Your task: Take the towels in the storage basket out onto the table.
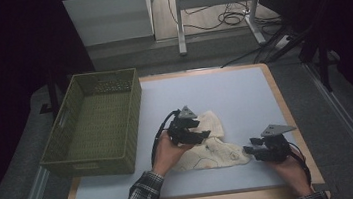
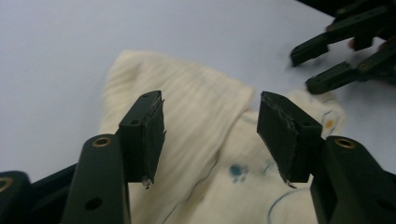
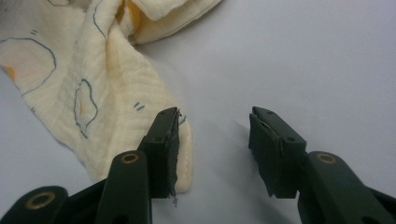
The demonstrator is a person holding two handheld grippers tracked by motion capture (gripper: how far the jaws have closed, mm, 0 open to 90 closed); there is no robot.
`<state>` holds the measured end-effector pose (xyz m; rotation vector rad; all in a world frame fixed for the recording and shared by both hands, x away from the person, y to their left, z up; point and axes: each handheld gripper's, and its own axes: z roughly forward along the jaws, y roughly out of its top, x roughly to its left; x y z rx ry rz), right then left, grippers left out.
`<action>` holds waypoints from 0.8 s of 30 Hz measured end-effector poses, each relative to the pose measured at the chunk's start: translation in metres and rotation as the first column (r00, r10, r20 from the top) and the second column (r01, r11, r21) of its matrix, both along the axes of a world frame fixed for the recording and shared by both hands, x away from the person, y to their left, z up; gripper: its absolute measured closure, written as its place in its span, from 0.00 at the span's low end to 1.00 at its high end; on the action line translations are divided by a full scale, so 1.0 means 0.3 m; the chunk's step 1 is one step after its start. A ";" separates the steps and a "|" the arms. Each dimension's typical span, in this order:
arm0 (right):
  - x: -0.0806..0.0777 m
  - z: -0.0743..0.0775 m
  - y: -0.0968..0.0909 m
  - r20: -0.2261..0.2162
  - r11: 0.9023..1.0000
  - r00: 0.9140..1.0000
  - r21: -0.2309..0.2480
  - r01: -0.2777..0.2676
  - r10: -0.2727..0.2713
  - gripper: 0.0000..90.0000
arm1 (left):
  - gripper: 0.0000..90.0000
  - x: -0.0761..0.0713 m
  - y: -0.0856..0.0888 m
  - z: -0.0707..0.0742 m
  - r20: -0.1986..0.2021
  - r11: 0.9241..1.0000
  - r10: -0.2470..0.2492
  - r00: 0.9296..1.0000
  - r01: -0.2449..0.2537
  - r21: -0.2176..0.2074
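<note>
Cream cloth point(image 1: 209, 146) between left tongs point(image 1: 199, 129) and right tongs point(image 1: 248, 150)

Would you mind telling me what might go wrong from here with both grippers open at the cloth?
1. The right gripper has just the cloth corner beside one jaw, so closing may miss it.
2. The left gripper hangs over the bunched middle, so it may grab several layers.
3. The basket stands close on the left; a lifted cloth may snag its rim.

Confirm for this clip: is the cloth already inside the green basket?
No: in the high view the cream cloth lies on the table mat between the two claws, and the green basket at the left holds nothing.
</note>
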<state>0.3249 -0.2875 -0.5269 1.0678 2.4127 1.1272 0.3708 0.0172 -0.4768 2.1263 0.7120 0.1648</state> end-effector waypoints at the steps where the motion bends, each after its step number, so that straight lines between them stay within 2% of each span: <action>1: 0.000 -0.001 -0.002 -0.004 1.000 1.000 0.009 -0.001 0.001 0.57 | 0.48 0.002 -0.014 0.000 0.000 1.000 -0.012 1.000 0.012 -0.001; 3: 0.001 -0.001 -0.004 -0.008 1.000 1.000 0.013 -0.001 0.001 0.57 | 0.51 0.007 -0.054 -0.004 -0.006 0.999 -0.044 0.999 0.044 -0.002; 6: 0.001 -0.001 -0.004 -0.009 1.000 1.000 0.012 -0.004 0.004 0.56 | 0.52 0.017 -0.112 -0.019 -0.003 0.997 -0.069 0.998 0.069 0.032; 8: 0.001 -0.001 -0.004 -0.010 1.000 1.000 0.013 -0.005 0.005 0.56 | 0.52 0.022 -0.147 -0.036 0.004 0.994 -0.075 0.997 0.074 0.083; 11: 0.003 -0.002 -0.006 -0.010 1.000 1.000 0.018 -0.010 0.010 0.55 | 0.53 0.028 -0.184 -0.069 0.022 0.983 -0.083 0.996 0.079 0.166; 13: 0.004 -0.002 -0.009 -0.019 1.000 1.000 0.027 -0.009 0.009 0.55 | 0.64 0.033 -0.189 -0.083 0.039 0.979 -0.072 0.997 0.064 0.194; 14: 0.005 -0.002 -0.011 -0.023 0.999 1.000 0.031 -0.008 0.009 0.55 | 0.76 0.036 -0.187 -0.087 0.037 0.980 -0.070 0.997 0.062 0.190; 16: 0.007 -0.002 -0.012 -0.024 0.999 1.000 0.034 -0.009 0.009 0.55 | 0.91 0.048 -0.172 -0.090 0.014 0.985 -0.056 0.998 0.053 0.162; 17: 0.007 -0.002 -0.012 -0.024 0.999 1.000 0.034 -0.009 0.010 0.55 | 0.95 0.052 -0.164 -0.088 0.012 0.988 -0.048 0.999 0.046 0.145; 22: 0.005 -0.002 -0.010 -0.023 0.999 1.000 0.031 -0.010 0.011 0.54 | 0.98 0.061 -0.102 -0.044 0.040 0.997 0.001 0.999 -0.004 0.079; 24: 0.005 -0.002 -0.009 -0.020 1.000 1.000 0.026 -0.011 0.011 0.54 | 0.97 0.070 -0.058 -0.018 0.038 0.999 0.019 0.999 -0.020 0.035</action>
